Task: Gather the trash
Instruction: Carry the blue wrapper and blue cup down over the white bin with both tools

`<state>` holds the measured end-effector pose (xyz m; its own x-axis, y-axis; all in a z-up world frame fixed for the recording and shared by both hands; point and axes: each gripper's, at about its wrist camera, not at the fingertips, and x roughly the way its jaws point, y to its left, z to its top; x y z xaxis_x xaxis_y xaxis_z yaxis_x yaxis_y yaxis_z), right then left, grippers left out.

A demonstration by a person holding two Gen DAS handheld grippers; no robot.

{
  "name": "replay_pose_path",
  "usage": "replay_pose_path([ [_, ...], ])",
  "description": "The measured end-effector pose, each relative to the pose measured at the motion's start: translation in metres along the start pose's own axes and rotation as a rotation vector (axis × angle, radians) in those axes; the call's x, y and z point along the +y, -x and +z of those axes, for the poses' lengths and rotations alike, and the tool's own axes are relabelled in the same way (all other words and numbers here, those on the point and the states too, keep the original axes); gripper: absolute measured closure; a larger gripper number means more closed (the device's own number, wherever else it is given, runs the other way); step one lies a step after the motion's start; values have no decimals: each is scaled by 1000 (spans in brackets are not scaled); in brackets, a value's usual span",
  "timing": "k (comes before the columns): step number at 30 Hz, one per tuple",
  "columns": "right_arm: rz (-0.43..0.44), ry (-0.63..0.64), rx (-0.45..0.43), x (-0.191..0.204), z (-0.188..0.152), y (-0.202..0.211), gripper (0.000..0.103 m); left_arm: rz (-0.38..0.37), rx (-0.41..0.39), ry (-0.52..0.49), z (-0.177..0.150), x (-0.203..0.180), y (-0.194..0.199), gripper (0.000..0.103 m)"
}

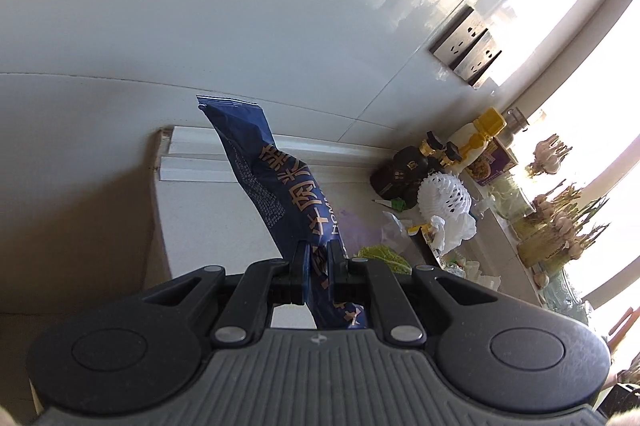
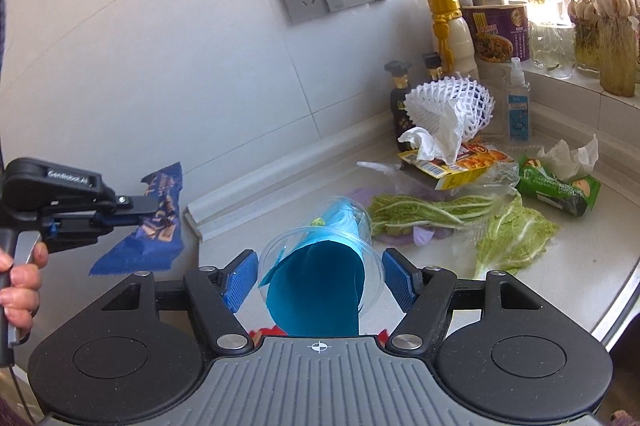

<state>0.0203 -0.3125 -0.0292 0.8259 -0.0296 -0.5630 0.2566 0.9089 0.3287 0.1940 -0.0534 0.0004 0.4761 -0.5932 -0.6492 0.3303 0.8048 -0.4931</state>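
While L fingers [image 1: 318, 258] pinch blue wrapper [image 1: 276, 186], R fingers [image 2: 320, 278] clamp plastic cup [image 2: 320, 258] w/ cabbage leaves [image 2: 460, 222] beyond.

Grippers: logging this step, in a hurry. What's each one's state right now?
Left gripper: shut on the blue snack wrapper.
Right gripper: holding the clear plastic cup.

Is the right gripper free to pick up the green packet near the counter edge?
Probably not yet: the right gripper is already shut on a clear plastic cup. The green packet itself lies uncovered.
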Motion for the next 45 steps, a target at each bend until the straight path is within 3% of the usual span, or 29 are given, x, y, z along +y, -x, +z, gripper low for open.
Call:
replay_pose_path([
  [15, 5, 68, 58, 58, -39, 36, 34, 39, 0, -11, -50, 55, 73, 96],
  [26, 90, 117, 109, 103, -70, 44, 34, 118, 13, 38, -85, 99, 101, 96],
  [35, 221, 181, 203, 155, -105, 28, 34, 165, 71, 62, -114, 139, 105, 96],
  [45, 227, 168, 400, 175, -166, -33, 34, 196, 215, 68, -151, 186, 64, 96],
])
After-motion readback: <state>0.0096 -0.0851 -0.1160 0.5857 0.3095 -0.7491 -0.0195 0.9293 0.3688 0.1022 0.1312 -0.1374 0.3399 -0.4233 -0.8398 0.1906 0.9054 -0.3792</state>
